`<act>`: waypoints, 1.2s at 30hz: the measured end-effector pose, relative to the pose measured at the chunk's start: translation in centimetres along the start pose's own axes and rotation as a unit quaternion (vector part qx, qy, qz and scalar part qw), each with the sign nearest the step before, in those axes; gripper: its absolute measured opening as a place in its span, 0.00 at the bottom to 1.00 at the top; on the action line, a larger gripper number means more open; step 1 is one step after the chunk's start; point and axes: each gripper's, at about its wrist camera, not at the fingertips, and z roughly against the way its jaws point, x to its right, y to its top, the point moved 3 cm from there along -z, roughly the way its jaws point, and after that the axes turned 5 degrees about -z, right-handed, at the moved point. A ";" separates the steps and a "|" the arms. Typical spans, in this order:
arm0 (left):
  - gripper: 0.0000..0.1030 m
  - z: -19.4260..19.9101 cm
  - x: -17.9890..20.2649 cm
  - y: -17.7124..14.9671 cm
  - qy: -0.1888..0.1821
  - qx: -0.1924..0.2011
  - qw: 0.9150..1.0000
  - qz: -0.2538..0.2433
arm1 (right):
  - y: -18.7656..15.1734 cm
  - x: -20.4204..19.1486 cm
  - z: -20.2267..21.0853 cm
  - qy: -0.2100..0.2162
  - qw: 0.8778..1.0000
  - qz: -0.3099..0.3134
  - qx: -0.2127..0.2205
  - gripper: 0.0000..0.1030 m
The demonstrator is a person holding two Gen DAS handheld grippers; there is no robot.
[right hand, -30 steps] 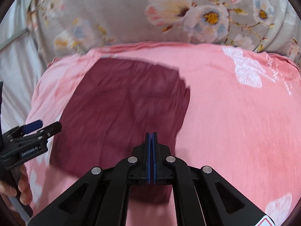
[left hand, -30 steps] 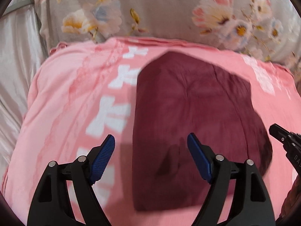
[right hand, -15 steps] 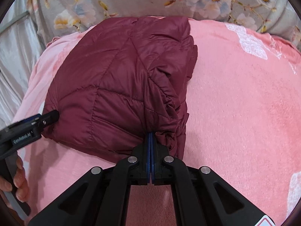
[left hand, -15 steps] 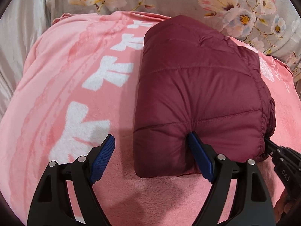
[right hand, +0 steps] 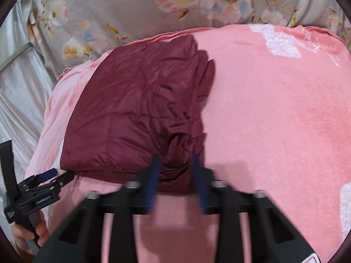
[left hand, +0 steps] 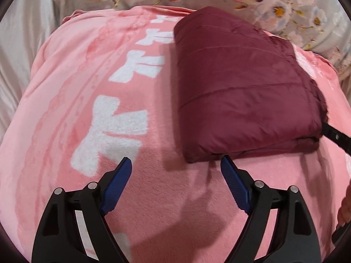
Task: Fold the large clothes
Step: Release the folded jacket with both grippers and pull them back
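Lying folded into a thick block on the pink fleece blanket point(left hand: 136, 197), near its far edge by the grey floral bedding point(right hand: 122, 11): the maroon quilted puffer jacket point(left hand: 241, 92). Standing wide and empty just short of the jacket's near edge, the left hand-held gripper point(left hand: 175, 168); straddling its bunched near corner with blurred jaws parted, gripping nothing, the right hand-held gripper point(right hand: 175, 171). Likely best now: backing straight out without snagging the gathered hem, keeping the stacked layers square.

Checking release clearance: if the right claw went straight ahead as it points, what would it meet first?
The right claw, open, points at the near edge of the folded jacket on the blanket. It would likely meet that bunched edge at once; motion blur hides the exact gap.
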 end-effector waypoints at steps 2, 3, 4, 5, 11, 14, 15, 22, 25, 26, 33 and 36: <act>0.74 -0.4 -0.1 0.1 0.021 0.000 1.000 -0.005 | 0.1 -0.3 0.5 0.000 1.000 0.005 0.011 0.03; 0.74 -0.6 -0.2 0.0 0.024 0.000 1.000 -0.003 | 0.2 -0.4 1.0 -0.004 1.000 0.010 0.020 0.02; 0.73 -0.6 -0.4 0.0 0.022 0.000 1.000 0.001 | 0.2 -0.5 1.5 -0.009 0.999 0.015 0.030 0.02; 0.73 -0.8 -0.7 0.0 0.017 -0.001 1.000 0.009 | 0.1 -0.7 2.2 -0.013 0.999 0.021 0.038 0.02; 0.73 -1.7 -0.9 -0.1 0.018 -0.002 1.000 0.017 | -1.9 0.4 -0.3 -0.046 0.999 0.021 -0.014 0.01; 0.73 -1.8 -0.4 0.0 0.035 0.002 0.999 0.008 | -2.1 -0.3 -1.3 -0.070 0.996 0.045 -0.015 0.01; 0.73 -1.8 -0.3 0.0 0.039 0.002 0.999 0.006 | -2.2 -0.6 -1.4 -0.078 0.995 0.053 -0.015 0.01; 0.66 -0.5 0.7 -0.2 0.050 -0.004 0.999 0.006 | -2.0 -0.9 0.5 -0.083 0.995 0.054 -0.009 0.09; 0.66 1.1 1.8 -0.4 0.042 0.006 0.999 0.001 | -2.4 -0.7 2.0 -0.077 0.996 0.045 -0.002 0.10; 0.66 1.8 2.3 -0.5 0.042 0.010 0.999 -0.003 | -2.6 -0.8 2.7 -0.075 0.996 0.046 0.002 0.10; 0.70 4.7 4.1 -0.7 0.023 0.033 0.999 0.007 | -4.7 -1.6 4.9 -0.066 0.997 0.045 0.013 0.10; 0.71 5.4 4.8 -0.9 0.020 0.038 0.999 0.011 | -5.9 -1.7 5.0 -0.069 0.996 0.051 0.009 0.10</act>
